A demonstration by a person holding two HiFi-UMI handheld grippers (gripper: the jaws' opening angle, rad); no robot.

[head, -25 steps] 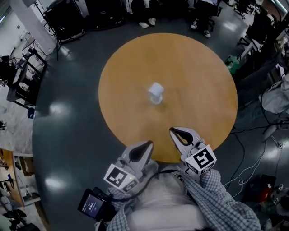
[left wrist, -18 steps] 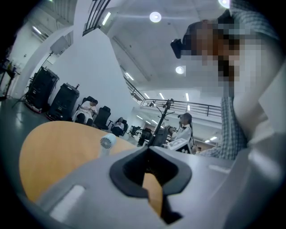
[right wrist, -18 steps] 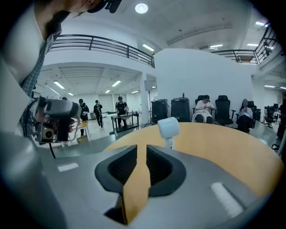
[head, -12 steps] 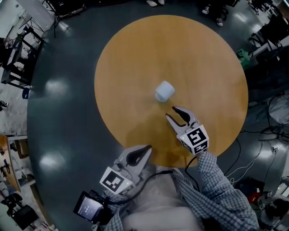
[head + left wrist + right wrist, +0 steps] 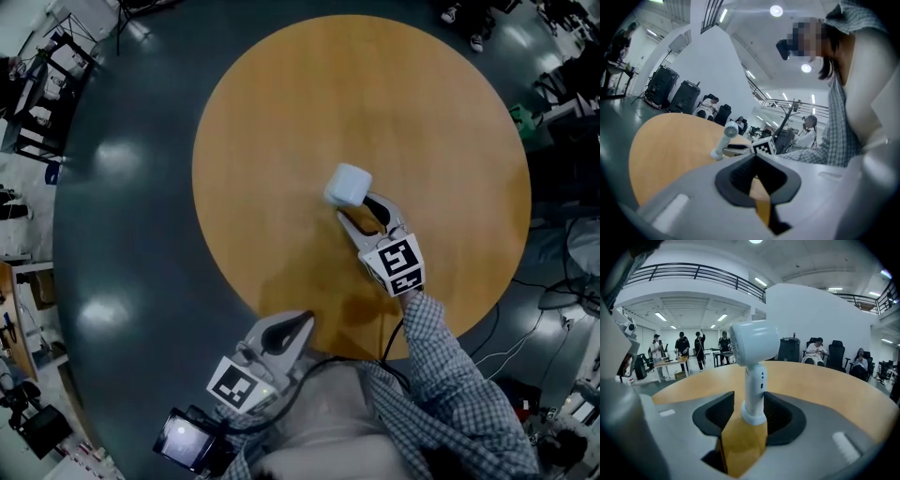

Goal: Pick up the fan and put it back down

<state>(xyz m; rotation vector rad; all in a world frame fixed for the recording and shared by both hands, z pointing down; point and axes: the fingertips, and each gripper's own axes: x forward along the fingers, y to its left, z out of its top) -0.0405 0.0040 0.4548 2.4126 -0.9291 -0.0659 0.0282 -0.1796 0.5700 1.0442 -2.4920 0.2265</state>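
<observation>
Round table (image 5: 281,141), one fan (image 5: 348,184), two tools (image 5: 359,208) (image 5: 302,321)

A round wooden worktop (image 5: 281,131) stands on a glossy dark grey floor (image 5: 122,234), with black equipment cases (image 5: 685,96) beyond it, seated people (image 5: 818,352) and standing people (image 5: 682,345) farther off, and a railed balcony (image 5: 693,273) overhead.

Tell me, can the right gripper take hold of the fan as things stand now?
Probably yes. The right gripper has just been opening its jaws, and the fan stands upright with its stem between them, so nothing seems to block it.
</observation>
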